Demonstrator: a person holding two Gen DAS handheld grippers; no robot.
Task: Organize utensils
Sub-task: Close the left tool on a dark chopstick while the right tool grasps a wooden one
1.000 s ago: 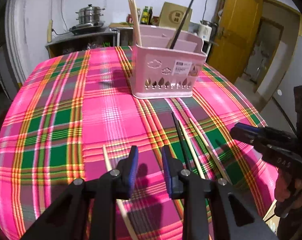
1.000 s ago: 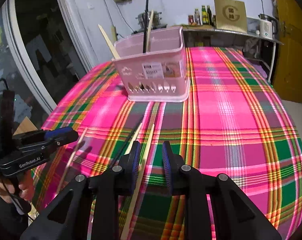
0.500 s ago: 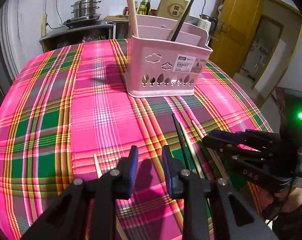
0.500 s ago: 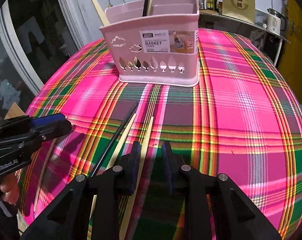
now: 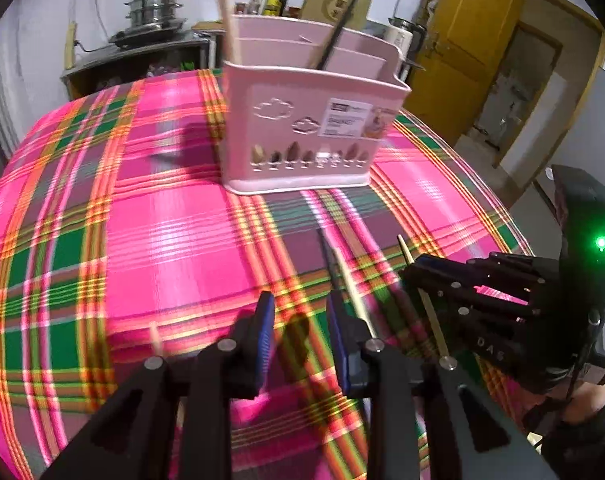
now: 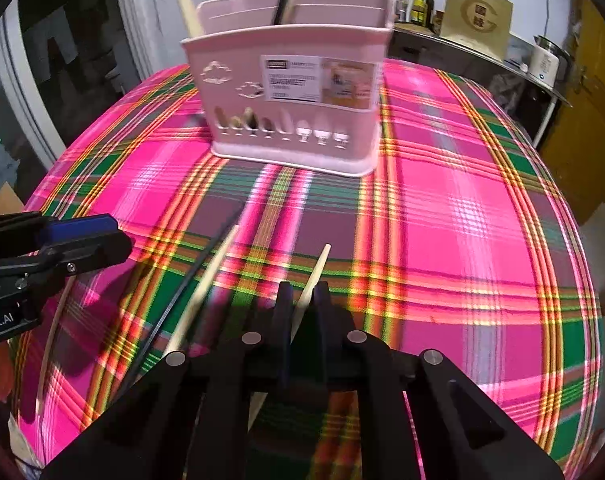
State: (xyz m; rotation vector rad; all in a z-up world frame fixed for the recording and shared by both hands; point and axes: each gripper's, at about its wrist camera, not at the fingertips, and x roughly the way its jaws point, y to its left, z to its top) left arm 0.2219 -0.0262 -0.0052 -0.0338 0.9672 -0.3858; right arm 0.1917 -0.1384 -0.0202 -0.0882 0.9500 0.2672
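A pink utensil basket [image 5: 310, 132] [image 6: 290, 96] stands on the plaid tablecloth with a wooden and a black chopstick upright in it. My right gripper [image 6: 302, 300] is shut on a wooden chopstick [image 6: 316, 270], whose tip points toward the basket. It shows in the left wrist view [image 5: 414, 276] too. Beside it lie another wooden chopstick [image 6: 210, 280] [image 5: 350, 284] and a black chopstick [image 6: 182, 292] [image 5: 326, 252]. My left gripper [image 5: 298, 320] [image 6: 82, 236] is open and empty, low over the cloth. One more wooden chopstick [image 5: 155, 336] lies to its left.
The round table [image 5: 102, 240] drops off on all sides. Behind it are a counter with steel pots [image 5: 154, 12], bottles, a cardboard box and a kettle. A yellow door [image 5: 470, 40] is at the right.
Both grippers moved forward and lower toward the loose chopsticks. My right gripper closed on the rightmost wooden chopstick. The left gripper stayed open.
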